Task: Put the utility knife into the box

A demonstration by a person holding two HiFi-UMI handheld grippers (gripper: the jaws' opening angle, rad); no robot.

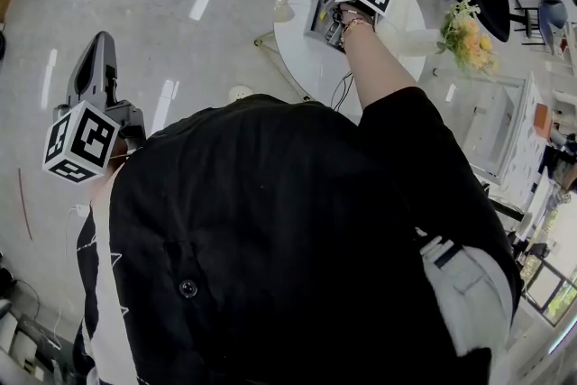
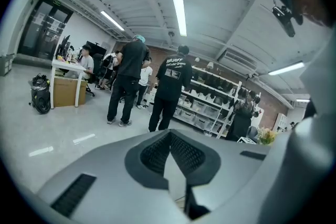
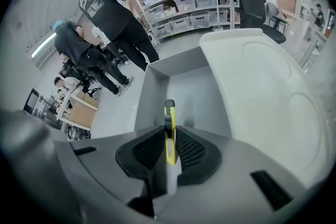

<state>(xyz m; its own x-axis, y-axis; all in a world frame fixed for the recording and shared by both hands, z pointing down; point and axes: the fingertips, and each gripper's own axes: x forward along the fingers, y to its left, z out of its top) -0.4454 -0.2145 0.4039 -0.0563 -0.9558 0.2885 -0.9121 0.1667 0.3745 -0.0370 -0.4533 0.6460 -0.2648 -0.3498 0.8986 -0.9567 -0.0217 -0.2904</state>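
Right gripper (image 3: 169,136): being squeezed tight on the yellow utility knife (image 3: 168,113), pads pressed to both its sides.
Utility knife: being held on edge, tip poking out over the open gray box (image 3: 202,94). Can't tell if it's touching.
Box: being carried by the round white table (image 3: 262,86).
Left gripper (image 2: 170,136): being held pinched together, nothing in it, well away from the table, at the person's left.
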